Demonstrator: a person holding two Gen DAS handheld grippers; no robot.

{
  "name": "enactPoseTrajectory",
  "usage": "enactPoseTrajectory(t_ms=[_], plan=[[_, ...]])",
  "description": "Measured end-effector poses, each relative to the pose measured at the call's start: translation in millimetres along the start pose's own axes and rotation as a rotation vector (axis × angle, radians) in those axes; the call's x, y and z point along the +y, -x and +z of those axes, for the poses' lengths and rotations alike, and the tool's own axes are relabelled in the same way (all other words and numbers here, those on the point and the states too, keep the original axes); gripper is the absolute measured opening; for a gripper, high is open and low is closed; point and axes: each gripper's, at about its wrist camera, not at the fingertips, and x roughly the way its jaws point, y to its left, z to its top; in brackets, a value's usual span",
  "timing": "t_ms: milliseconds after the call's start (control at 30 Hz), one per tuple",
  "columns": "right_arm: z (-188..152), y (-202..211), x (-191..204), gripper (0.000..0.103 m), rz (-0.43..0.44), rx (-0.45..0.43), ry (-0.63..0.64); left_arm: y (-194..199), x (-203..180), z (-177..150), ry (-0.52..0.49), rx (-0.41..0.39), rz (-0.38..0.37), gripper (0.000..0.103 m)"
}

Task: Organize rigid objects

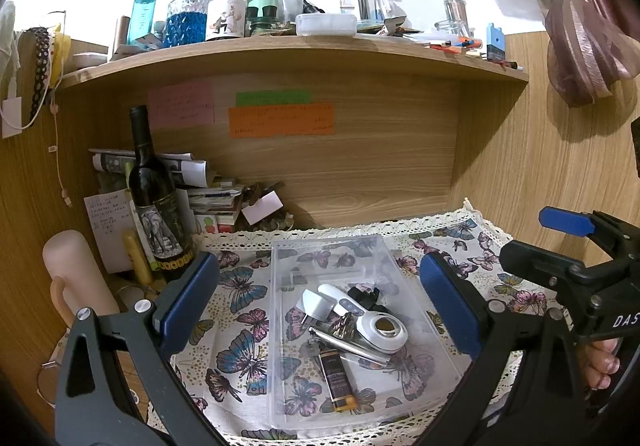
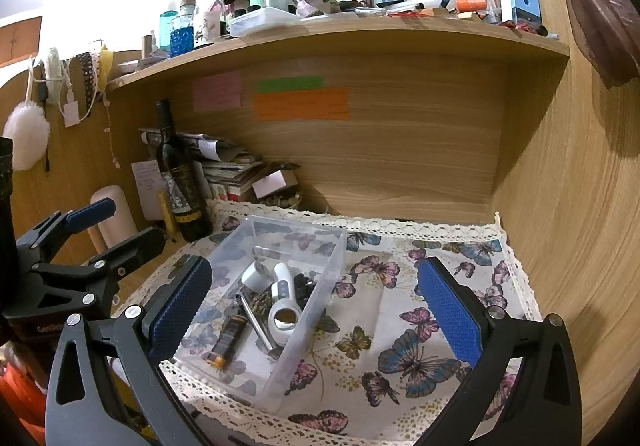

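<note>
A clear plastic bin [image 1: 288,386] [image 2: 320,278] sits on a butterfly tablecloth [image 1: 236,310] [image 2: 400,326]. Inside lie a white ring-headed device [image 1: 384,332] [image 2: 282,316], a white plug adapter [image 1: 316,304] [image 2: 254,276], a metal rod [image 1: 352,346] [image 2: 258,328], a dark lighter-like tube [image 1: 336,378] [image 2: 228,340] and a black clip [image 1: 364,294] [image 2: 304,284]. My left gripper [image 1: 320,310] is open and empty, its fingers either side of the bin. My right gripper [image 2: 316,306] is open and empty, over the bin's right wall. Each gripper shows at the other view's edge [image 1: 560,242] [image 2: 100,234].
A dark wine bottle [image 1: 154,198] [image 2: 180,182] stands at the back left beside stacked papers [image 1: 208,194] and a pale cylinder [image 1: 76,274]. A cluttered wooden shelf [image 1: 296,54] [image 2: 340,42] overhangs the desk. Wooden walls [image 2: 580,206] close the right side and back.
</note>
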Motion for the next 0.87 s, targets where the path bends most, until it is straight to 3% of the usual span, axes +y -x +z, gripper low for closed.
enactPoseTrajectory(t_ms=[867], plan=[[0.3, 1.5, 9.6, 0.103, -0.031, -0.015, 0.030, 0.3, 7.0, 3.1, 0.028, 0.004, -0.012, 0.102]])
